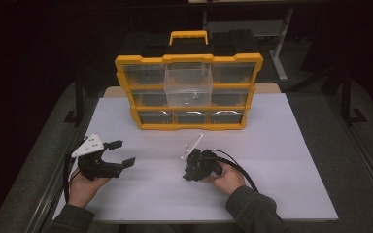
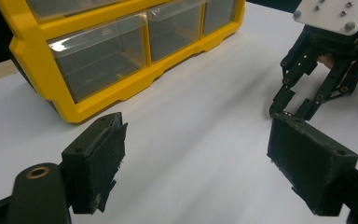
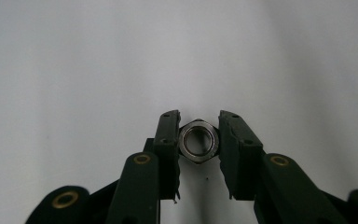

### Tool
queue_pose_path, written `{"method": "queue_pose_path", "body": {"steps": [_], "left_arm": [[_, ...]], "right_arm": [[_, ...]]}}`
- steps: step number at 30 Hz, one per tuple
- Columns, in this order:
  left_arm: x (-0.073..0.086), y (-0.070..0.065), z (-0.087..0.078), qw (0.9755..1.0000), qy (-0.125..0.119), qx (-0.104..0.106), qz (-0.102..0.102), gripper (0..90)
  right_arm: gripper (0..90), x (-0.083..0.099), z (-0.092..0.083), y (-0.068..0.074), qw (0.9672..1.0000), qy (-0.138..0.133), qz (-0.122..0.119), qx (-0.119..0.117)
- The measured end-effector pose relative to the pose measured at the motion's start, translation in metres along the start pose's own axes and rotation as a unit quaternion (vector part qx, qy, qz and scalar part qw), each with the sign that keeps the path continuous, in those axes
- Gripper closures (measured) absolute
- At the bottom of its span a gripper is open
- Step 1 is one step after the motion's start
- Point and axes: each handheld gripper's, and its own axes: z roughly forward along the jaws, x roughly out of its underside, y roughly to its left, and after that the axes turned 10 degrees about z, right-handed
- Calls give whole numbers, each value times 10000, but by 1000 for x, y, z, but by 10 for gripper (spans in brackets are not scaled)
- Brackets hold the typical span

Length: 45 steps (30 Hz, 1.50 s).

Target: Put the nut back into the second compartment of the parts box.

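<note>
A steel hex nut (image 3: 198,141) lies on the white table surface, and my right gripper (image 3: 199,122) is shut on it, one black pad against each side. From above, the right gripper (image 1: 189,174) points down at the board in front of the person's right hand. It also appears from the left gripper view as the right gripper (image 2: 292,111), tips on the table. My left gripper (image 1: 122,152) rests at the left of the board, wide open, with nothing between its pads (image 2: 98,163).
A yellow organiser (image 1: 141,60) with clear drawers stands at the back of the white board (image 1: 281,160). Its top middle drawer (image 1: 188,85) is pulled out toward the person. In the left gripper view the organiser (image 2: 37,51) is close, ahead and to the left.
</note>
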Motion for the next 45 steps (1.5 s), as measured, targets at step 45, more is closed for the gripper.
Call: {"method": "queue_pose_path", "body": {"steps": [45], "left_arm": [[0,0,1,10000,51,13,37,178]], "right_arm": [[686,-43,-113,-20,9953,-742,223,-586]]}}
